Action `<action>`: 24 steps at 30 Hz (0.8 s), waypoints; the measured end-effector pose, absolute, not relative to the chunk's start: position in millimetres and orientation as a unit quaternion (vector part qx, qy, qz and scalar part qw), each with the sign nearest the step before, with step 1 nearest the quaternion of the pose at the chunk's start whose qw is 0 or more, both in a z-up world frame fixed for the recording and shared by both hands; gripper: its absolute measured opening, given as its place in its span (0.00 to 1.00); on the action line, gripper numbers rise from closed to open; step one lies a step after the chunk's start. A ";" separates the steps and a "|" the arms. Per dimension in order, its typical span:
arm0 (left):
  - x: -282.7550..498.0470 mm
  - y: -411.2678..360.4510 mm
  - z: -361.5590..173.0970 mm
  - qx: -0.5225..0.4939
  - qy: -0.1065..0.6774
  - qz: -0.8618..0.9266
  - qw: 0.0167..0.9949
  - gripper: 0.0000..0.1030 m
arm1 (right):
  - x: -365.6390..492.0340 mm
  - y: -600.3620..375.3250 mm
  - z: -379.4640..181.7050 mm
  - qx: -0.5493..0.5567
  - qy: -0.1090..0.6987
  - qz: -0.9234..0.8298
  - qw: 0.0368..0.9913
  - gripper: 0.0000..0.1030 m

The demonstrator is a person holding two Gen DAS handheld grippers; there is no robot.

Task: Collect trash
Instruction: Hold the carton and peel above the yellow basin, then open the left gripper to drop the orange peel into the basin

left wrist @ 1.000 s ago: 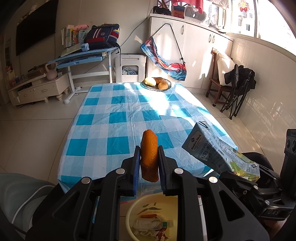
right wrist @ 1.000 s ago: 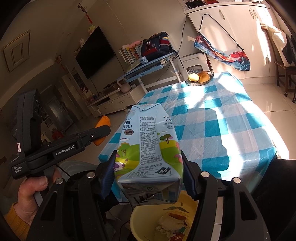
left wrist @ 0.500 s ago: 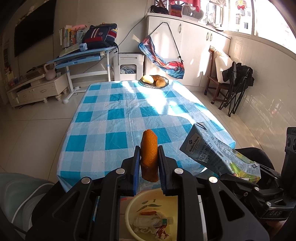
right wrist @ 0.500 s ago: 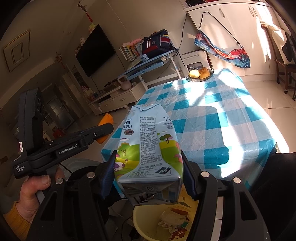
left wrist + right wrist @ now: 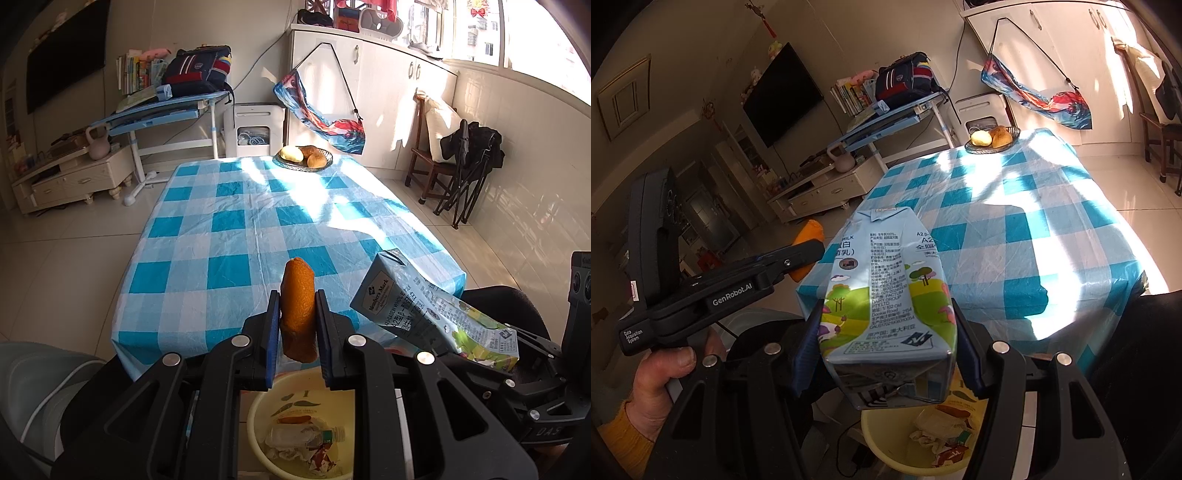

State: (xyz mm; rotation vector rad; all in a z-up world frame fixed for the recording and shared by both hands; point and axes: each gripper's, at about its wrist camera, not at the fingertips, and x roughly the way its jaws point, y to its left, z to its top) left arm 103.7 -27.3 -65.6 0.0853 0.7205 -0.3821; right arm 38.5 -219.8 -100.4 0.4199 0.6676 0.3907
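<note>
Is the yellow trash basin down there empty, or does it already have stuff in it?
Not empty. The yellow basin already holds a crushed plastic bottle and crumpled wrappers.

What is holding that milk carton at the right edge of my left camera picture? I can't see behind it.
Observer: The right gripper. Its blue pads press both sides of the milk carton.
Operator: Who holds the left gripper with the orange piece?
Observer: A hand in a yellow sleeve grips its handle.
Operator: Is the carton over the bin?
Observer: Looks so; the yellow bin shows just below the carton's base.
</note>
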 end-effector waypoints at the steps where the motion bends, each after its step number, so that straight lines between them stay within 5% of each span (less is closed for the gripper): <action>1: 103.7 -27.3 -65.6 0.042 0.350 -0.186 0.917 0.18 | 38.4 -219.1 -100.1 0.204 0.324 0.189 0.904 0.59; 24: 91.6 -27.1 -81.6 0.042 0.356 -0.189 0.914 0.18 | 24.8 -210.2 -108.0 0.205 0.352 0.187 0.894 0.59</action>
